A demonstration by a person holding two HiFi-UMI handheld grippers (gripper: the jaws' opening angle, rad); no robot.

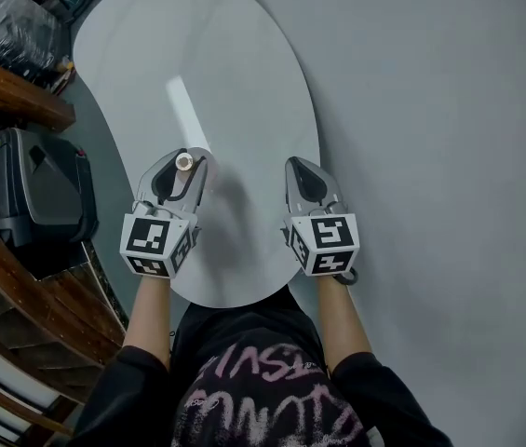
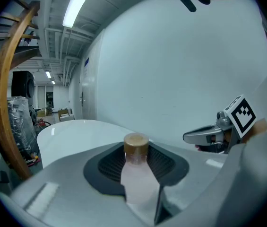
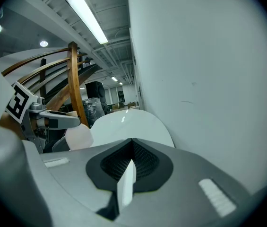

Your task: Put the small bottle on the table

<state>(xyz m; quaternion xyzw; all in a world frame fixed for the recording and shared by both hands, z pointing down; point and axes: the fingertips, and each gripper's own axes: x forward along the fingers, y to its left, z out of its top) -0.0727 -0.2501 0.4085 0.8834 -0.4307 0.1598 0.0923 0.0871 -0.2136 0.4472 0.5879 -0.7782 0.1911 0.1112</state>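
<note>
**Status: small bottle clamped in left gripper, above near end of table**

Visibility limits:
- The head view shows only the round cap [image 1: 184, 161] of the small bottle [image 2: 136, 169], seen from above. The body is hidden beneath it.
- In the left gripper view the bottle's base is cut off by the jaws and the lower frame edge. Whether the base touches the table [image 1: 235, 73] cannot be determined.
- The right gripper view shows only part of the bottle's pale body, at the left beside the left gripper's jaw.

Gripper state:
- Left gripper [image 1: 186, 168]: the jaws are held apart only by the bottle's width and press on its translucent pinkish body from both sides. The brown cap stands clear above the pads, and the bottle is upright.
- Right gripper [image 1: 302, 166]: the jaws are brought together with nothing between them. Only a thin pale sliver shows at the seam.

Position:
- The bottle sits over the near part of the white oval table, inside the left gripper's jaws.
- The right gripper is level with it on the right side, apart from the bottle, over the table's right edge.
</note>
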